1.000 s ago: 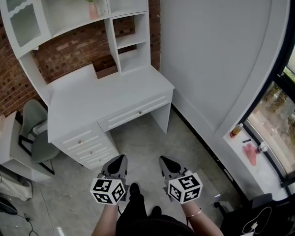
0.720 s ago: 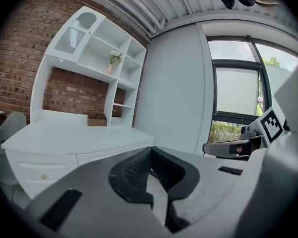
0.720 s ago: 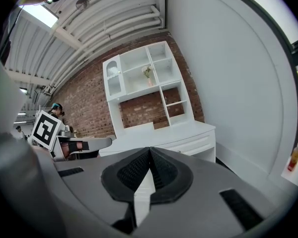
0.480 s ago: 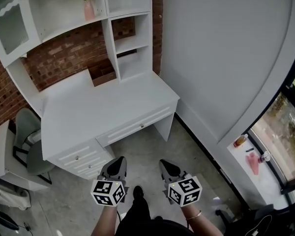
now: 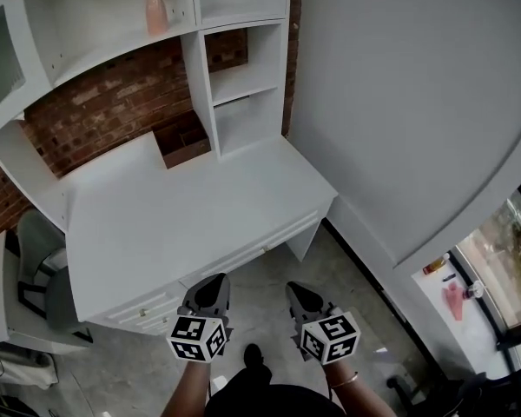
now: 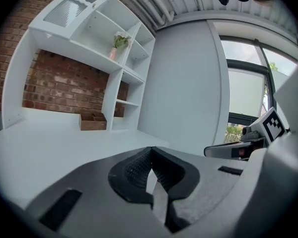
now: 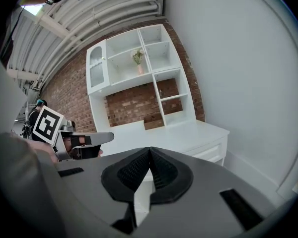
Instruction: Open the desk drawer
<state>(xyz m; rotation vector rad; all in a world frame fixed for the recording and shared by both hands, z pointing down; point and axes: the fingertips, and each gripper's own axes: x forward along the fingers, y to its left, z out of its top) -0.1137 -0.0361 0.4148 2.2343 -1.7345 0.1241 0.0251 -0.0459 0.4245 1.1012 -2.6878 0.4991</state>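
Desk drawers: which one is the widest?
The long white drawer above the open knee space. The stacked white drawers to its left in the head view are much narrower.

Head view: I'm looking steeply down on the desk (image 5: 182, 224).
My gripper views: both are looking low toward it (sharing the shelves (image 7: 161, 58)) from nearby.

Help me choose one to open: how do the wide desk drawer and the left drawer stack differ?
The wide desk drawer is one long front over open knee space; the left drawer stack has shorter fronts, one above another. The wide desk drawer sits right of the stack. Both are white and shut.
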